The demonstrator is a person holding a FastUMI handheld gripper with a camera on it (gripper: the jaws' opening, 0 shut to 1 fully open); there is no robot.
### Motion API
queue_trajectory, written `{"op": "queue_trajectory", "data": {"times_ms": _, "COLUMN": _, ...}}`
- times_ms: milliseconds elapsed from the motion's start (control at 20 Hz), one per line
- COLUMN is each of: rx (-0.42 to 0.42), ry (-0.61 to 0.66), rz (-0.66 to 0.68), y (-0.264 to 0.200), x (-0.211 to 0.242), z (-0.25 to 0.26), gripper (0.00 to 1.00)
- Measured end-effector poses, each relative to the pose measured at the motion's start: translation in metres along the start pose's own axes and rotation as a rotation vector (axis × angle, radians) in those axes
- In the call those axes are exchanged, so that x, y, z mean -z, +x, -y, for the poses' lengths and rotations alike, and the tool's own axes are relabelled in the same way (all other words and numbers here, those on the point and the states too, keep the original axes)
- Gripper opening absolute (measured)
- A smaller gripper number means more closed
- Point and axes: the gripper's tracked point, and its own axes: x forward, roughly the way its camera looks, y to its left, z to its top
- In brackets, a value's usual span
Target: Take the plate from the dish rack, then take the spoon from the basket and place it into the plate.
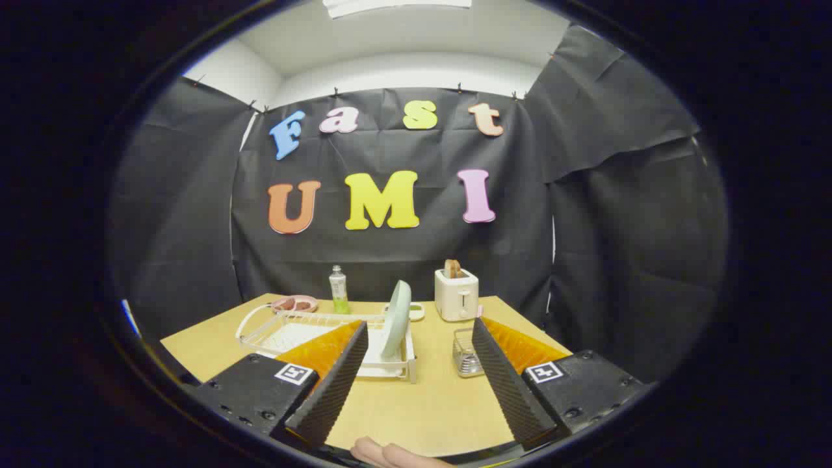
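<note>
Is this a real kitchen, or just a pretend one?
Probably a pretend one: a kitchen set up in a booth. A dish rack holding a plate and a toaster share one table; the open gripper holds nothing.

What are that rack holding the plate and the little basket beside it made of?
The white dish rack looks like coated wire: thin pale rods over a tray. The small basket seems shiny bare metal mesh. The pale green plate, upright in the rack, looks smooth; ceramic or plastic, unclear. The gripper jaws stand open.
</note>
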Motion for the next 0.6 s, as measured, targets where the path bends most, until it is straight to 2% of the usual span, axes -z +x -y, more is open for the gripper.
{"op": "queue_trajectory", "data": {"times_ms": 600, "rx": -0.008, "ry": -0.015, "rz": -0.001, "y": -0.004, "x": 0.014, "z": 0.0, "gripper": 1.0}}
